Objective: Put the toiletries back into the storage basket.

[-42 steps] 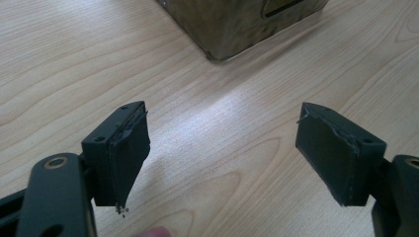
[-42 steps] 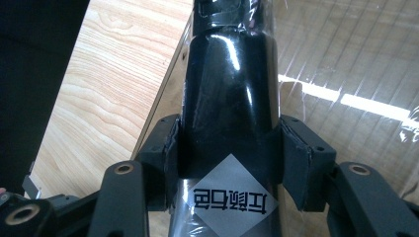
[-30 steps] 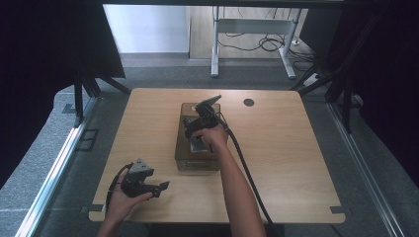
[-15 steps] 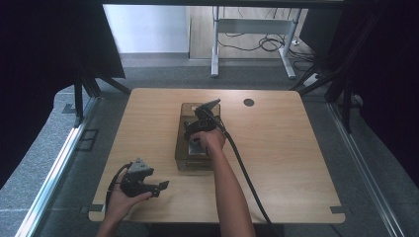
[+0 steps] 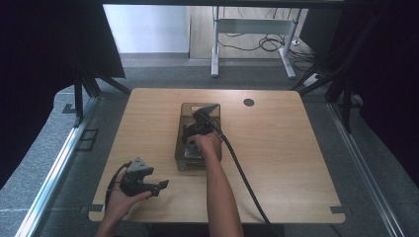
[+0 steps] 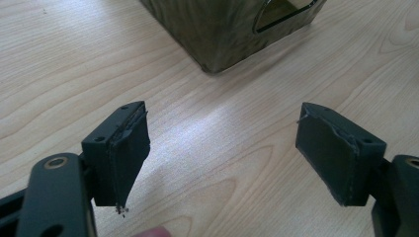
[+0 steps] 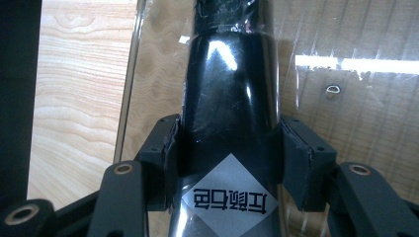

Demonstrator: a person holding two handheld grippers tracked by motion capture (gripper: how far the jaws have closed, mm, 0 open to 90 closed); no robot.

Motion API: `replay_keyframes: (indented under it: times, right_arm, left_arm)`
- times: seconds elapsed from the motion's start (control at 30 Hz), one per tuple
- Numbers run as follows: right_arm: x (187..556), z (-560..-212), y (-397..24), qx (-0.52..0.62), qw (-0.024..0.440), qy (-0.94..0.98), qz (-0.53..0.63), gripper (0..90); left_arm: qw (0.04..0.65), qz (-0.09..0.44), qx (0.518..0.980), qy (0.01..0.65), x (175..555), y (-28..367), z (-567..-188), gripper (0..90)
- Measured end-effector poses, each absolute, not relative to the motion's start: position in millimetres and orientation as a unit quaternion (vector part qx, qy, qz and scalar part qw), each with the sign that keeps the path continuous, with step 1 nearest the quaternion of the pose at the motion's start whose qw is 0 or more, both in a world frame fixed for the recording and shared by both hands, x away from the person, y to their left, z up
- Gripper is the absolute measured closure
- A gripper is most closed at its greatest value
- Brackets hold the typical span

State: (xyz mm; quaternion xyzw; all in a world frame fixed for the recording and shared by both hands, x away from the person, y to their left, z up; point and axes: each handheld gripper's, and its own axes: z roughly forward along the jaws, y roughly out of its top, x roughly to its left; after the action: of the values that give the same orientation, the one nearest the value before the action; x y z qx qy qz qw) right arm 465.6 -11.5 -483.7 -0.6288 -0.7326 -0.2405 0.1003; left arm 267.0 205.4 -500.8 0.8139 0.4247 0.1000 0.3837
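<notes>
Item 1: clear plastic bin, set at centre of wooden table.
Item 2: black glossy bottle w/ white diamond label, seen inside bin; clamped betw. jaws of right gripper, pads pressed on both sides.
Item 3: left gripper, held near-left of bin, just above tabletop; jaws spread wide apart, nothing betw. them.
</notes>
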Motion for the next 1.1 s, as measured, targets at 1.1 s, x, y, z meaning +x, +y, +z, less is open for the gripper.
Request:
replay_keyframes:
  times: [1.1]
  right_arm:
    - [467.1,-473.1,-19.7,-0.629,0.097,-0.733,-0.237,40.8]
  left_arm:
    - [0.378,0.099,0.818,0.423,268.1,203.5,-502.6,21.1]
